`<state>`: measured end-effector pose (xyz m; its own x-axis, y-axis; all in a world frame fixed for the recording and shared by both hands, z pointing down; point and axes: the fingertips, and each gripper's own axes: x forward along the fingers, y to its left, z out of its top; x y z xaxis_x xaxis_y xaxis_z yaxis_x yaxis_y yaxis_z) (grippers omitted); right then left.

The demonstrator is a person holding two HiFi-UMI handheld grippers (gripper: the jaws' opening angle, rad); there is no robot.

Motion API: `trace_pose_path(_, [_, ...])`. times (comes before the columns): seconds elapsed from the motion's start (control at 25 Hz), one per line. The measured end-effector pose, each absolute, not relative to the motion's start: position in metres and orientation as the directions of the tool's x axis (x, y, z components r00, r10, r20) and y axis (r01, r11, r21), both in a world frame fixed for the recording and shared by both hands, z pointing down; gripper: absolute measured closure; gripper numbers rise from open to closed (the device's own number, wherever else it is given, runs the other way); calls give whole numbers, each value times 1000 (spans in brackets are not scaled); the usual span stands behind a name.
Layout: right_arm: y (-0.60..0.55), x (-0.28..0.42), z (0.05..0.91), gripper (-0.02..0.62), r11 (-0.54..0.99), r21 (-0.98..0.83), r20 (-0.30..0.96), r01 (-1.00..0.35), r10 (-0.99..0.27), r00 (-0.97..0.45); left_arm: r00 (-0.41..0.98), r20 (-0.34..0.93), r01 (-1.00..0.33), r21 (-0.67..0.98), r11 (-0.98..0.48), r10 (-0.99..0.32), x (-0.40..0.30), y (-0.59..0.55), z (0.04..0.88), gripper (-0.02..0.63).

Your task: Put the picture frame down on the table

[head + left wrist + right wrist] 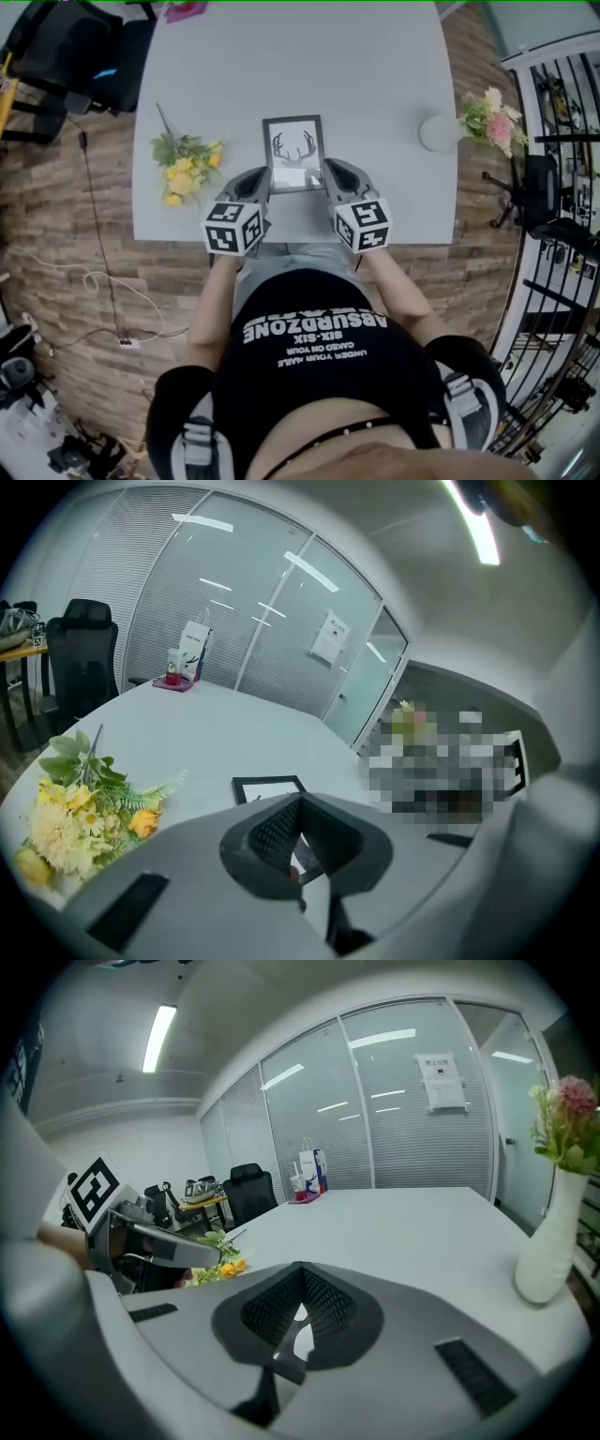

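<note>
One smooth pale-grey table (375,75) with a rounded edge fills the head view's upper half, over a brick-patterned floor (56,225). Two bare forearms (214,305) reach up from the person at 6 o'clock, elbows out, converging toward the tabletop's near middle. Each carries a matte grey plastic gripper topped by one black-and-white marker cube (232,228), two cubes in all. The left gripper (264,183) points toward 1 o'clock, its ribbed pads pressed together on the lower left edge of the single picture frame (293,150). The right gripper (328,178) points toward 11 o'clock and is likewise clamped on the lower right edge. The frame is a thin black rectangle around a white antler print, over the table just inside its 6 o'clock edge; contact with the surface cannot be told. One bunch of yellow flowers (187,169) lies at the frame's 9 o'clock. One white vase (438,132) with pink blooms stands at its 3 o'clock
</note>
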<state>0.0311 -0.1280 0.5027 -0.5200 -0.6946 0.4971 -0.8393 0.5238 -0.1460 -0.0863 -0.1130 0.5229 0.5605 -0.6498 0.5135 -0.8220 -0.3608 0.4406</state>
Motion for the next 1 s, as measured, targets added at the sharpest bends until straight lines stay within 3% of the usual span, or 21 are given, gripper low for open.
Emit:
trace_pose_path(0.4, [-97,28,473,580,567,-113,448,-816,-704,-551,579,413,-793,488,-365,-703,-92,-88,481,591])
trace_pose_path(1.0, [-77,21,466,580,607,-106,437,-788,-683,-585,573,438,-805,461,-374,-693,-81,-55,482,591])
